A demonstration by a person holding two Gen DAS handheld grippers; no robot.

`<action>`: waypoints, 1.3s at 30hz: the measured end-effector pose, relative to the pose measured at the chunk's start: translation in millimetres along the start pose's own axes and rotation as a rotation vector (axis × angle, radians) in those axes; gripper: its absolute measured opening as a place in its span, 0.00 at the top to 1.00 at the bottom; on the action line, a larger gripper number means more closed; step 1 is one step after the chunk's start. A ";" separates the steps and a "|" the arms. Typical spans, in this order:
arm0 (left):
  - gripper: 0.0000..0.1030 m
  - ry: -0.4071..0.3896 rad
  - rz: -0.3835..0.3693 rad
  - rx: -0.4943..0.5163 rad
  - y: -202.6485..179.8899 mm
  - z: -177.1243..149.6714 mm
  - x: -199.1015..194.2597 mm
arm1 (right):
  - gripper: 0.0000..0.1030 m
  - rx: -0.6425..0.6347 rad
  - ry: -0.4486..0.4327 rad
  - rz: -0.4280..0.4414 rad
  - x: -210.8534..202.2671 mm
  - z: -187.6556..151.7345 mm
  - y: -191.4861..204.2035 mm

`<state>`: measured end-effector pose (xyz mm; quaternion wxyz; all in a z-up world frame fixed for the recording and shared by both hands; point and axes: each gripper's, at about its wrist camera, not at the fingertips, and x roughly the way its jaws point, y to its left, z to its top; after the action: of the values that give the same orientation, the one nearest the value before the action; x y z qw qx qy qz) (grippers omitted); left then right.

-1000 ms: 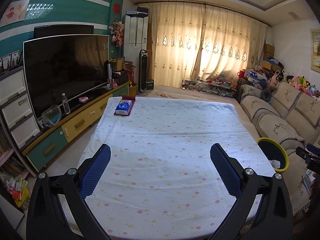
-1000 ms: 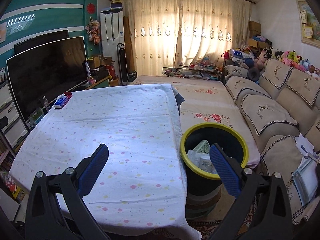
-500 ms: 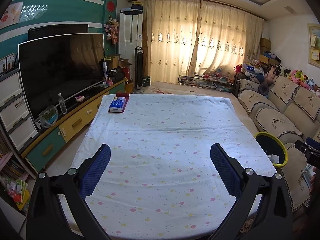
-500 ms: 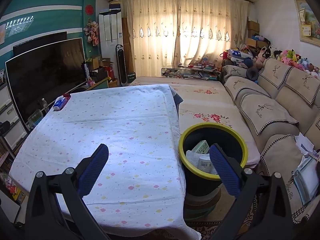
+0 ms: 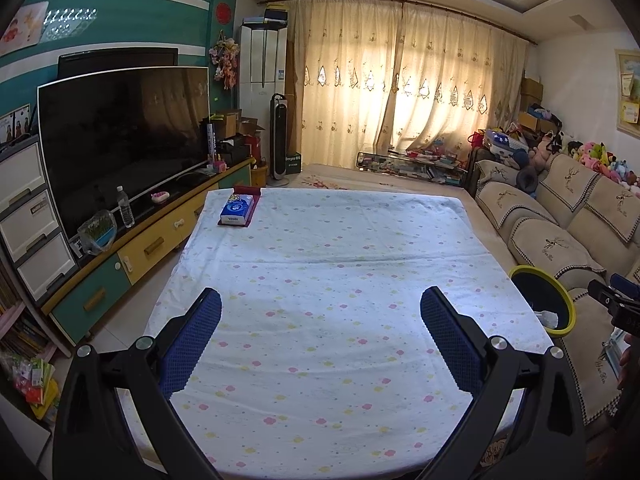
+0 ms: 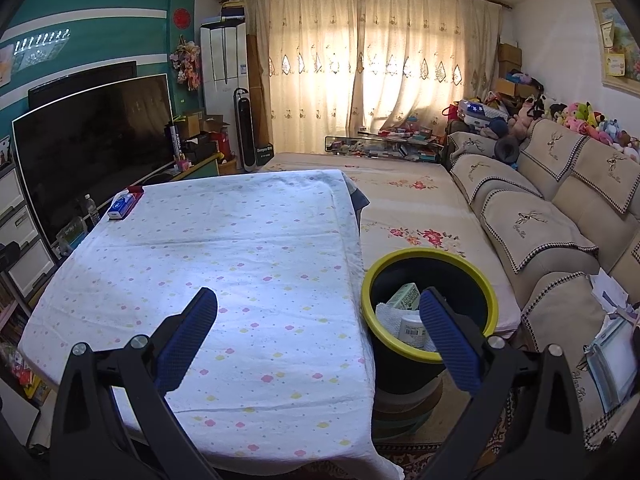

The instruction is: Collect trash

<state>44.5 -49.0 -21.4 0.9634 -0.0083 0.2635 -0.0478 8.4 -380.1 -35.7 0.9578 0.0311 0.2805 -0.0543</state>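
Note:
A black bin with a yellow rim stands at the right edge of the table; it holds a white tissue, a green carton and a white jar. The bin also shows in the left wrist view. My left gripper is open and empty above the table's near half. My right gripper is open and empty above the table's near right edge, its right finger over the bin.
The table wears a white cloth with coloured dots. A blue tissue pack on a red tray lies at its far left corner. A TV stand runs along the left, a beige sofa along the right.
Both grippers have drawn back and risen slightly, so the table looks a little farther away. Both stay open and empty.

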 end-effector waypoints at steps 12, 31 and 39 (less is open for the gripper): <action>0.05 -0.005 -0.002 0.011 -0.2 -0.2 -0.5 | 0.07 0.004 0.000 -0.004 1.1 -0.9 4.0; 0.05 -0.004 -0.005 0.013 -0.2 2.1 0.0 | 0.07 0.006 0.001 -0.004 1.4 -2.0 3.6; 0.05 -0.003 -0.003 0.014 -0.5 2.1 -0.2 | 0.07 0.007 0.002 -0.003 2.0 -1.9 3.2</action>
<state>45.4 -49.5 -19.4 0.9638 -0.0020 0.2618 -0.0510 9.4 -376.9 -38.3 0.9573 0.0339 0.2815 -0.0568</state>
